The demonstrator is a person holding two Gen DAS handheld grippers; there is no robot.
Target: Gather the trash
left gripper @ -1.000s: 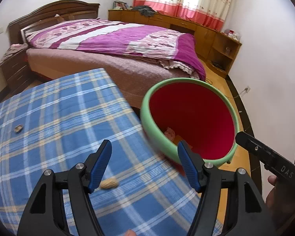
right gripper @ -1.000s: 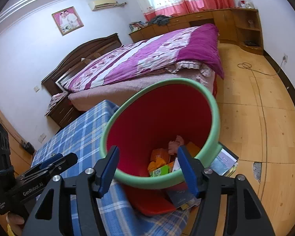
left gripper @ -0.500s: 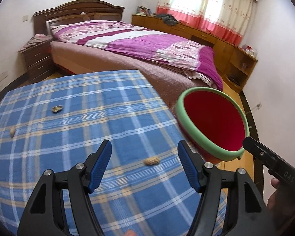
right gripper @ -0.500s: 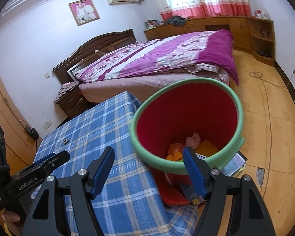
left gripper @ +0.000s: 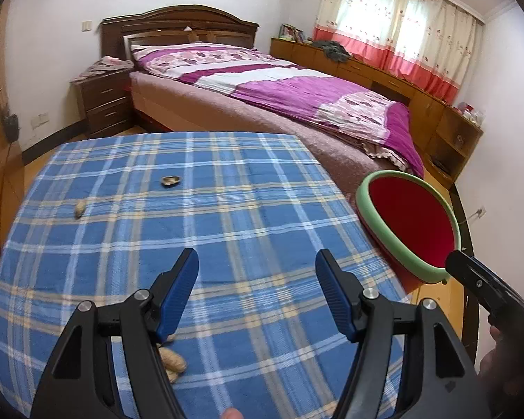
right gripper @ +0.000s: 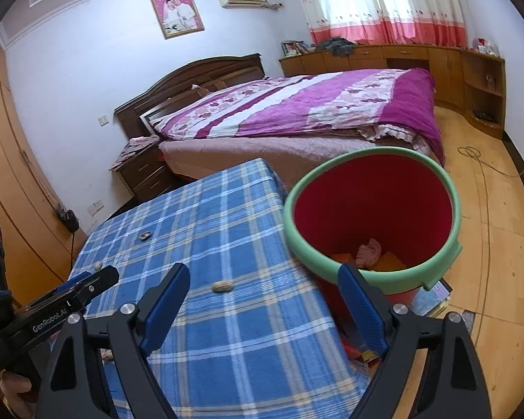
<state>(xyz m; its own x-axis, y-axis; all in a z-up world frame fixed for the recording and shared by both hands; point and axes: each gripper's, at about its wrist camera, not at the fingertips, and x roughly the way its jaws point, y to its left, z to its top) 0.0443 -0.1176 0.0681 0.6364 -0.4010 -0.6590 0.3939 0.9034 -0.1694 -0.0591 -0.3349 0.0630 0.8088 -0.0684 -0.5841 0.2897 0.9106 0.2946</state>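
Several peanuts lie on the blue checked tablecloth (left gripper: 262, 192): a whole peanut (left gripper: 172, 363) beside my left gripper's left finger, another peanut (left gripper: 80, 207) far left, and an open shell (left gripper: 171, 181) further back. My left gripper (left gripper: 257, 262) hangs open over the cloth with nothing in it. My right gripper (right gripper: 263, 276) is empty and its jaws are opening; a peanut (right gripper: 222, 286) lies on the cloth below the gap. The red bin (right gripper: 366, 202) with a green rim stands off the table's right edge and holds a pink crumpled scrap (right gripper: 368, 249) and orange wrappers.
A bed (left gripper: 279, 83) with a purple cover stands behind the table, with a dark nightstand (left gripper: 104, 101) to its left. Wooden cabinets (right gripper: 419, 59) run under the curtained window. Booklets (right gripper: 431, 298) lie under the bin on the wooden floor, and a cable (right gripper: 478, 160) trails further off.
Both views have swung left, from the bin towards the tabletop. The right jaws have spread wider. The peanut once ahead of the left fingers now lies under the left finger.
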